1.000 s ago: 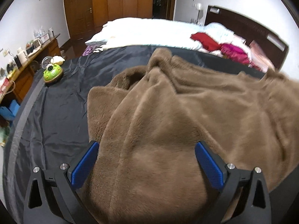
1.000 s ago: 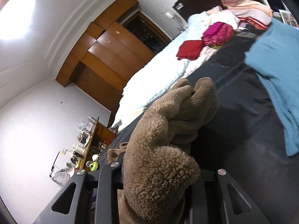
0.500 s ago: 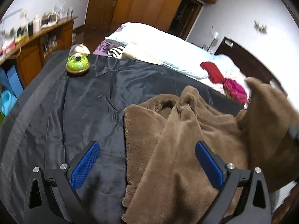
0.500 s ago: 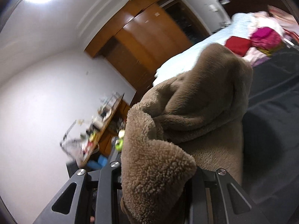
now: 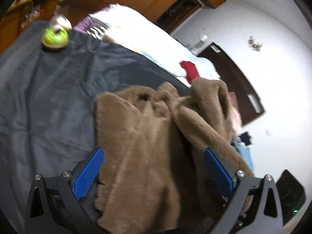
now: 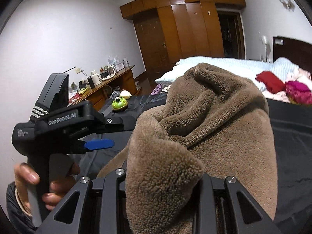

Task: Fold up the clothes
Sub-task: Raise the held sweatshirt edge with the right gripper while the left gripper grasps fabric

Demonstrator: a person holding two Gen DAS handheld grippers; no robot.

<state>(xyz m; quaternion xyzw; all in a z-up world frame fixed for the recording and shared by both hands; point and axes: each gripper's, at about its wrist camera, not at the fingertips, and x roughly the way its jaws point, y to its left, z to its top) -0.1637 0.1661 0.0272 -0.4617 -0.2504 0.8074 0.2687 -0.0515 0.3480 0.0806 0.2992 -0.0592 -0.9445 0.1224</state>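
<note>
**Two grippers, one brown fleece**

Both tools work the fuzzy brown fleece garment [image 5: 148,136], which lies bunched on the dark grey bed sheet [image 5: 48,97]. The right gripper [image 6: 161,191] is clamped on a thick fold of it, lifting it. The left gripper [image 5: 154,169] stands wide apart, blue pads [image 5: 87,173] clear of the fleece between them. Far left sits a green round toy [image 5: 55,39].

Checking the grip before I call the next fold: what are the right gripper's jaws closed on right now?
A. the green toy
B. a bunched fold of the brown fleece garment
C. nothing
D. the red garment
B. In the right wrist view the right gripper has its jaws clamped on a thick bunch of the brown fleece garment, which rises straight out from between them.
</note>
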